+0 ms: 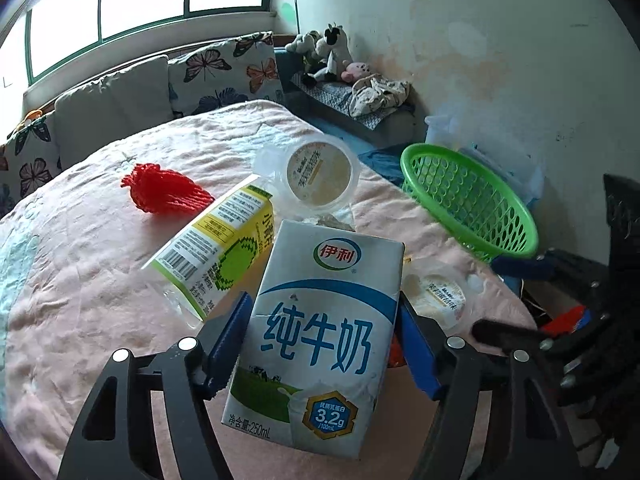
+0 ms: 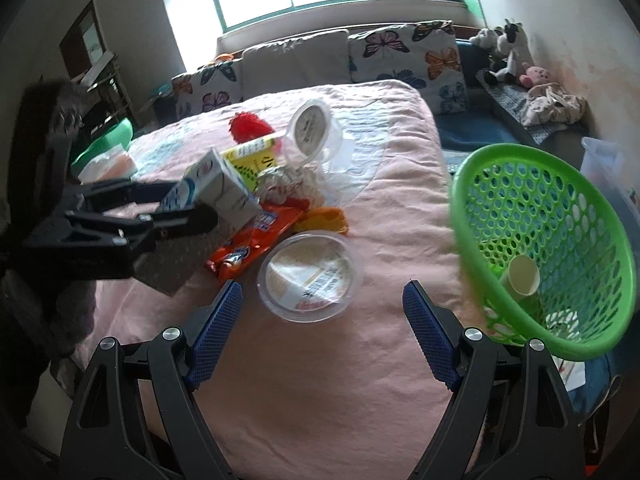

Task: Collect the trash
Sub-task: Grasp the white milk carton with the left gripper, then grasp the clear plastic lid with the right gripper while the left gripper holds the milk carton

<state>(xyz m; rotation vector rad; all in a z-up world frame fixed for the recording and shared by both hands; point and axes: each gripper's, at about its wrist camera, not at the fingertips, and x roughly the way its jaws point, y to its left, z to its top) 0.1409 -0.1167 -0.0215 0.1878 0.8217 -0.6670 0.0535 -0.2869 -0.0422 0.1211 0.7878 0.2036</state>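
Left gripper (image 1: pixel 320 344) straddles the blue-and-white milk carton (image 1: pixel 320 320) on the pink bed cover (image 1: pixel 80 280); its blue fingers (image 1: pixel 230 336) sit at the carton's sides, whether pressing cannot be told. Right gripper (image 2: pixel 320 320) is released, empty, near the clear lidded plastic cup (image 2: pixel 310 276). The green perforated plastic basket (image 2: pixel 560 208) holds one paper cup (image 2: pixel 522 276) — early progress. Left to collect: yellow-green carton (image 1: pixel 216 248), orange snack wrapper (image 2: pixel 256 240), second clear cup (image 1: pixel 320 172), red net (image 1: pixel 164 192).

Orange wrapper (image 2: pixel 256 240) partly under milk carton (image 2: pixel 224 188), green basket (image 2: pixel 472 184) rim blurred
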